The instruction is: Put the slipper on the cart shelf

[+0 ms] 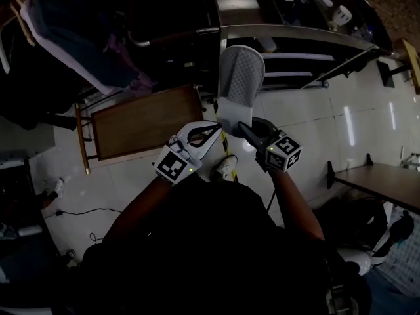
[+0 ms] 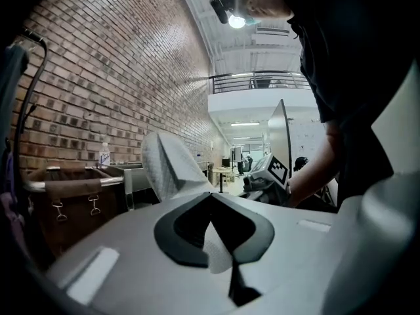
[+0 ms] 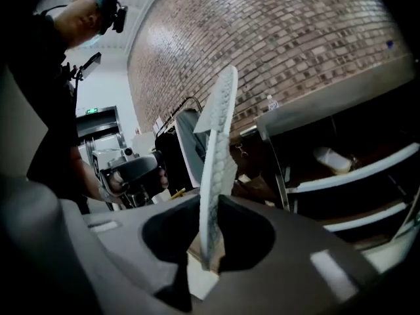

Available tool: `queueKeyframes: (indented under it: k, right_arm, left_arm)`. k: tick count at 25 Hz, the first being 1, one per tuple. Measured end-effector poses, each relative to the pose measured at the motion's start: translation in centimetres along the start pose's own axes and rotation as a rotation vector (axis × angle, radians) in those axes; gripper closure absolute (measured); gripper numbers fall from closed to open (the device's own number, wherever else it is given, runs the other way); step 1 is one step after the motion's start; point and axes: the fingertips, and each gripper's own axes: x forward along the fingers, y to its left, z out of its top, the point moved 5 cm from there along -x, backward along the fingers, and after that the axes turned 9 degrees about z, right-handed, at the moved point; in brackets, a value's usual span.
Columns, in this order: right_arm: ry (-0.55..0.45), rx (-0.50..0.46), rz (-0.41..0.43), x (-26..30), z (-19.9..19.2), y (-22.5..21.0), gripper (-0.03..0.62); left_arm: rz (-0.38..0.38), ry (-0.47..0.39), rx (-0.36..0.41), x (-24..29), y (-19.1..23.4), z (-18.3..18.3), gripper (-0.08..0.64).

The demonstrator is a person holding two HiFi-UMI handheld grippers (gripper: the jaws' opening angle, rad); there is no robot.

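A grey-white slipper [image 1: 241, 77] stands upright in the air in front of the metal cart [image 1: 289, 33]. My right gripper [image 1: 244, 128] is shut on its heel end. In the right gripper view the slipper [image 3: 220, 130] rises edge-on from between the dark jaws of my right gripper [image 3: 210, 205], its textured sole facing left. My white left gripper [image 1: 216, 128] sits just left of the heel, jaw tips together with nothing between them. In the left gripper view the slipper [image 2: 167, 163] stands just beyond the closed tips of my left gripper [image 2: 210, 195]. The cart's shelves [image 3: 367, 176] lie behind the slipper.
A wooden panel [image 1: 141, 120] leans low at the left. Hanging garments [image 1: 79, 31] fill the upper left. A dark table [image 1: 380, 179] juts in at the right. The person's white shoe [image 1: 224, 168] and striped floor tape [image 1: 226, 143] are below the grippers. A bottle [image 2: 105, 155] stands on the cart.
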Motion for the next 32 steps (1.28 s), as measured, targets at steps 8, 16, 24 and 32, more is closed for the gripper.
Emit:
queueKeyframes:
  k: [8,16,24,32]
  right_arm:
    - [0.096,0.357,0.119,0.9,-5.0,-2.5,0.528]
    - [0.132,0.559,0.124,2.0,-7.5,-4.8,0.528]
    - [0.133,0.648,0.079,3.1,-8.1,-6.6,0.528]
    - [0.163,0.697,0.044,3.6,-8.3,-10.6,0.528]
  left_arm:
    - [-0.018,-0.003,0.001,1.7,-0.6,-0.4,0.557]
    - [-0.101,-0.024,0.013,3.7,1.2,-1.7,0.557]
    - [-0.168,-0.060,-0.001,5.3,3.8,-2.2,0.557]
    - [-0.152,-0.067,-0.013,8.3,5.5,-2.0,0.557]
